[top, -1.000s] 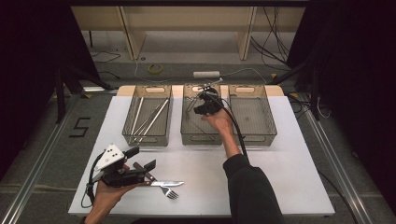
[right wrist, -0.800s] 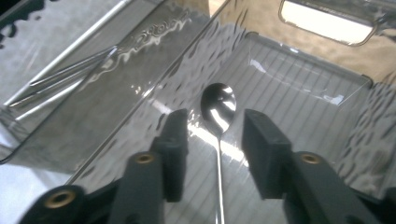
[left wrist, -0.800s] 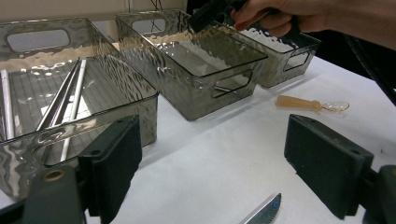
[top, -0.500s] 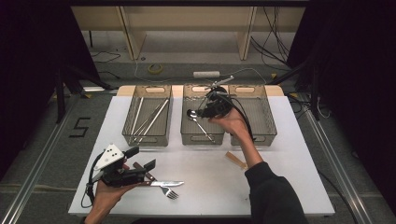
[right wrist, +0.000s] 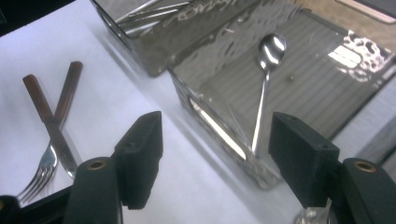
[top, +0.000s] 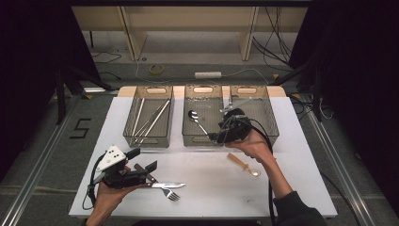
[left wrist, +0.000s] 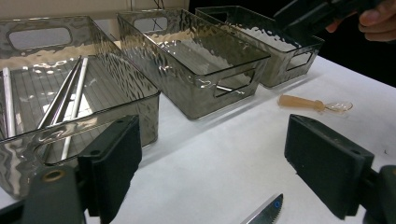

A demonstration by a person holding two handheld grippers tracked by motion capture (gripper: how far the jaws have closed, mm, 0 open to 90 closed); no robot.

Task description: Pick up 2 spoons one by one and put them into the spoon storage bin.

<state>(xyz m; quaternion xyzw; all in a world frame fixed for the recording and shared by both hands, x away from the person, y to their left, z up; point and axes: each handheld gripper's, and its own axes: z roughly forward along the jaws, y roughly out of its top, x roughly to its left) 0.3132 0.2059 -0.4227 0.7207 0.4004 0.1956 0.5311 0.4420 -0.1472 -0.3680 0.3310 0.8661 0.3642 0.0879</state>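
A metal spoon (top: 196,120) (right wrist: 265,79) lies in the middle grey bin (top: 202,139), its bowl toward the far end. My right gripper (top: 217,136) (right wrist: 226,154) hovers above that bin's near right corner. Its jaws have just been opening and stand open with nothing between them. My left gripper (top: 142,160) (left wrist: 219,163) rests open at the table's front left, beside a knife (top: 165,185) (left wrist: 266,213) and a fork (top: 172,193) (right wrist: 39,172) with brown handles. A beige-handled spoon (top: 243,165) (left wrist: 312,103) lies on the white table in front of the right bin (top: 263,134).
The left bin (top: 141,140) (left wrist: 144,102) holds several long metal sticks (top: 150,118). All three bins stand side by side along the table's far edge. White tabletop (top: 207,188) runs between the bins and the near edge. A cable trails from the right gripper along the forearm.
The right gripper has drawn back from over the middle bin toward the near side and its jaws have opened. The metal spoon now lies in that bin. The left gripper has stayed put.
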